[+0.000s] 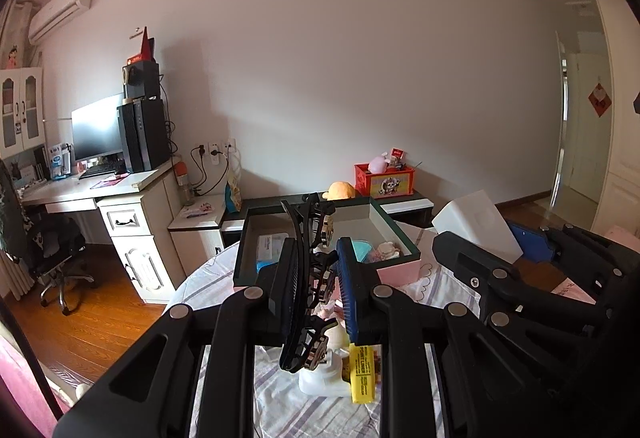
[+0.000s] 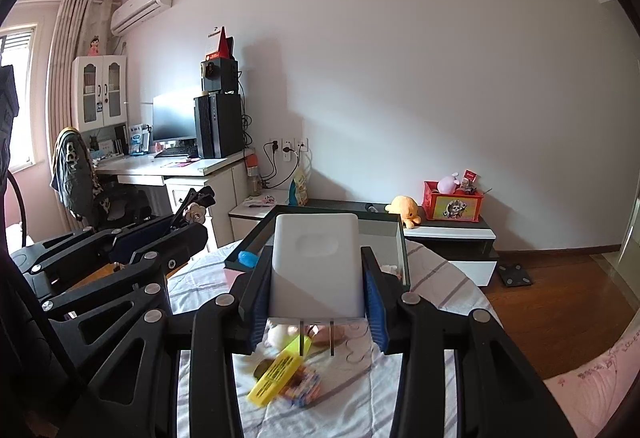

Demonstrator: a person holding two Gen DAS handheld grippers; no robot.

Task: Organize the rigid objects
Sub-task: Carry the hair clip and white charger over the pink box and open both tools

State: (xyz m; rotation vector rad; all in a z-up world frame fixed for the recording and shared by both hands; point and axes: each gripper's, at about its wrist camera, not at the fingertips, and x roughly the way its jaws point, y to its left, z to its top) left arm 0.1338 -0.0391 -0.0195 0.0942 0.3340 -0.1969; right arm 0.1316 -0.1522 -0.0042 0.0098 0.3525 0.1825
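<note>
Both grippers grip something: left gripper point(image 1: 314, 290) pinches a black hair claw point(image 1: 306, 278), right gripper point(image 2: 316, 302) a white charger point(image 2: 316, 266).

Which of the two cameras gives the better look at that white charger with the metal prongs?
The right wrist view: the white charger fills the middle, held in the right hand-held gripper, prongs showing below. The left wrist view shows it only sideways, partly hidden.

Left claw point(image 1: 314, 302) clamped on black hair clip point(image 1: 308, 278), above striped tablecloth point(image 1: 320, 414)
</note>
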